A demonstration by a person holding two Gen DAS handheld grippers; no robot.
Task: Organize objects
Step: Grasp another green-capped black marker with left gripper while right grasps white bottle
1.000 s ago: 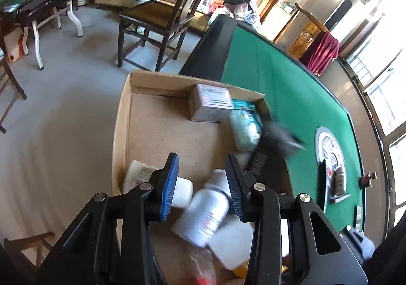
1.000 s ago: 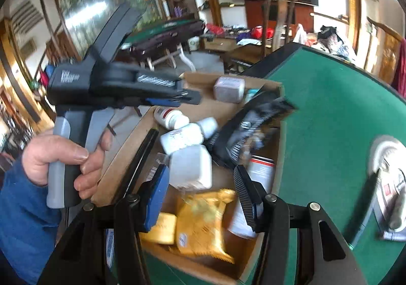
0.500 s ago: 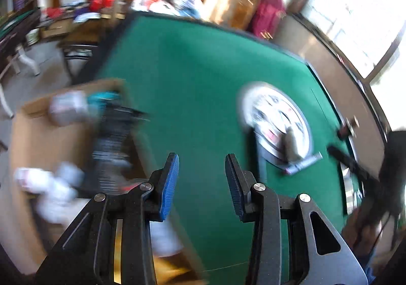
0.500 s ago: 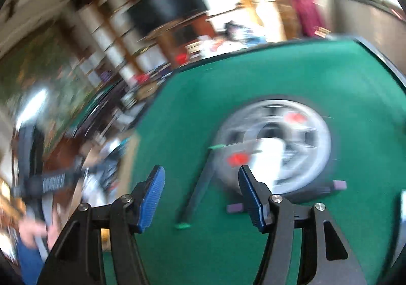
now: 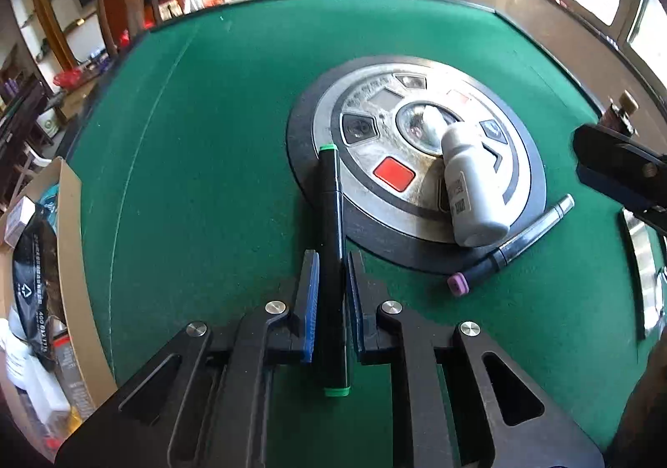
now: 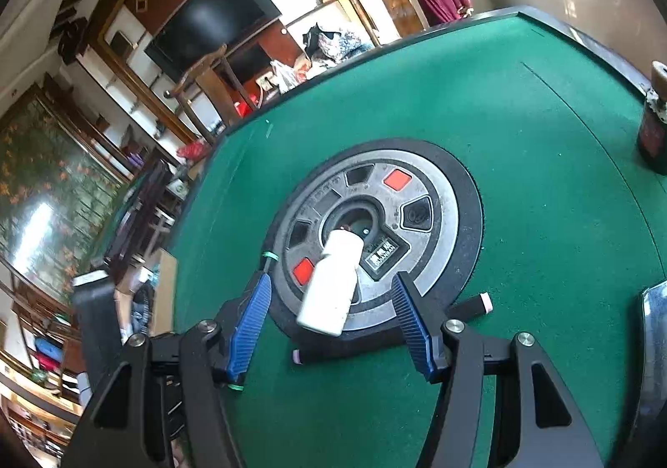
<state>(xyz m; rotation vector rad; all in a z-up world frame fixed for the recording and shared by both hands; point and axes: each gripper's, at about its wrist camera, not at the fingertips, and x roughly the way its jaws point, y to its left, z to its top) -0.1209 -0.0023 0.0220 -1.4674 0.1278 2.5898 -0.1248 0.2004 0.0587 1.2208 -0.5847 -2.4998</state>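
My left gripper [image 5: 332,259] is closed around a black marker with green ends [image 5: 331,218] that lies across the rim of the round metal centre disc [image 5: 387,126] on the green table. A white bottle [image 5: 469,184] lies on its side on the disc; in the right wrist view the white bottle [image 6: 331,284] sits between the pads of my open right gripper [image 6: 331,289], not touched. A black marker with a purple end [image 5: 512,245] lies beside the disc, and also shows in the right wrist view [image 6: 358,351].
A cardboard box [image 5: 68,259] full of bottles and packets stands at the table's left edge. A dark jar [image 6: 652,126] stands at the far right. A shiny metal tray edge [image 5: 644,272] lies at the right. Chairs and shelves stand beyond the table.
Both grippers swung away from the cardboard box to the centre disc. The left one closed around the green-ended marker; the right one now brackets the white bottle.
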